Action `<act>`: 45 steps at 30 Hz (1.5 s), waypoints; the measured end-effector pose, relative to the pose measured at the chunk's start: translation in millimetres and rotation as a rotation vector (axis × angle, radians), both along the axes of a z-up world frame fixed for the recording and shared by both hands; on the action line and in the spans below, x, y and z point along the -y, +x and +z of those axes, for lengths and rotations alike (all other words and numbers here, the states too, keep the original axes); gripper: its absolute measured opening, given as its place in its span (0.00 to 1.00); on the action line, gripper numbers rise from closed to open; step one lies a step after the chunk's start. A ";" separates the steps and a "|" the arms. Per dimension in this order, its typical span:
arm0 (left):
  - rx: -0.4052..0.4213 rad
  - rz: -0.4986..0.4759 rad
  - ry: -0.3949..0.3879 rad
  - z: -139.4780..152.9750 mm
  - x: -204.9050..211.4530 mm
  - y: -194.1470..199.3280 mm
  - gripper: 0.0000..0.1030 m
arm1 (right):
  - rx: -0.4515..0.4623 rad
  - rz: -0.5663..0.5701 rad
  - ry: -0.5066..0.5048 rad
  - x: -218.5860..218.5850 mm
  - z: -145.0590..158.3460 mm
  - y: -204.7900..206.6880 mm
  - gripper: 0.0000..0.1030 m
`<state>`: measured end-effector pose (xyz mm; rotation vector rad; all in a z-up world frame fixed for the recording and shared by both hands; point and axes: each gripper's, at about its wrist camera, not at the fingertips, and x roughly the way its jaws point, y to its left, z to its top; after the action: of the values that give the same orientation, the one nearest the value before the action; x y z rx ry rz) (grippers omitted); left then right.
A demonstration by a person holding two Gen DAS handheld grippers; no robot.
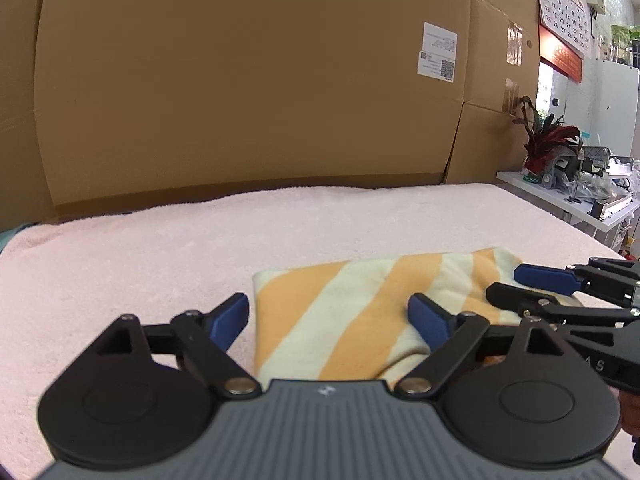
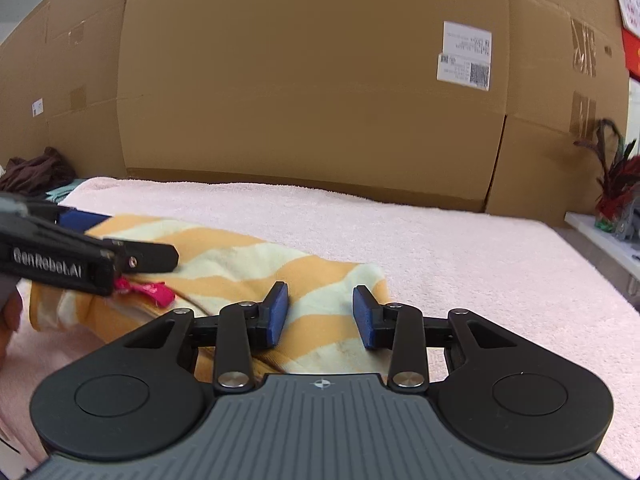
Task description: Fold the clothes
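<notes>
A folded garment with orange and cream stripes (image 1: 352, 312) lies on the pink towel-covered surface (image 1: 140, 248). My left gripper (image 1: 330, 322) stands open wide over its near left part; one pad is beside the left edge, the other above the cloth. The right wrist view shows the same garment (image 2: 240, 256) with a pink tag (image 2: 150, 290) on its near left side. My right gripper (image 2: 320, 316) hovers over its near right corner, jaws partly apart, and nothing is pinched. Each gripper shows in the other's view: the right gripper (image 1: 516, 286) at the garment's right end, the left gripper (image 2: 120, 238) at its left end.
Large cardboard boxes (image 1: 248, 80) wall off the far edge of the surface. A white side table (image 1: 576, 196) with a red-leaved plant (image 1: 548, 140) and clutter stands on the right. A dark brown heap of clothes (image 2: 36, 172) lies at the far left. A calendar (image 1: 564, 4) hangs at the upper right.
</notes>
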<state>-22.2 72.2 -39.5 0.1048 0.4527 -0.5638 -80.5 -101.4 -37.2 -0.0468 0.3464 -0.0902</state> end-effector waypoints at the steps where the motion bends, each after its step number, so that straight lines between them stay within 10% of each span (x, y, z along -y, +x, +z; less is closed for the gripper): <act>1: 0.008 -0.004 0.005 -0.2 0.7 -1.3 0.83 | 0.012 -0.006 -0.028 -3.0 -0.7 -3.7 0.36; 4: 0.024 -0.007 0.020 -0.9 3.1 -3.4 0.83 | 0.018 -0.011 -0.068 -4.0 2.7 -7.1 0.36; 10: -0.019 -0.007 -0.029 -0.5 -9.6 -4.0 0.85 | 0.048 0.007 0.223 36.6 3.6 -24.4 0.39; 15: -0.008 -0.007 -0.040 -6.6 -16.2 -18.9 0.88 | 0.067 0.036 0.110 27.0 -1.8 -39.0 0.50; 26: -0.091 -0.003 -0.124 -7.1 -29.8 -11.1 0.93 | 0.018 0.038 0.398 52.2 -15.0 -37.2 0.59; 33: -0.051 -0.026 -0.150 1.6 -50.7 -26.1 0.94 | 0.008 0.048 0.381 48.3 -12.9 -36.6 0.59; 45: -0.310 -0.105 -0.281 -1.3 -86.1 -30.5 0.95 | -0.040 0.070 0.385 52.8 -7.7 -33.4 0.59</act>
<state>-52.7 158.3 -40.8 -0.2326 0.6662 -0.7456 -113.9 -154.2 -45.0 0.3201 0.3966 0.0480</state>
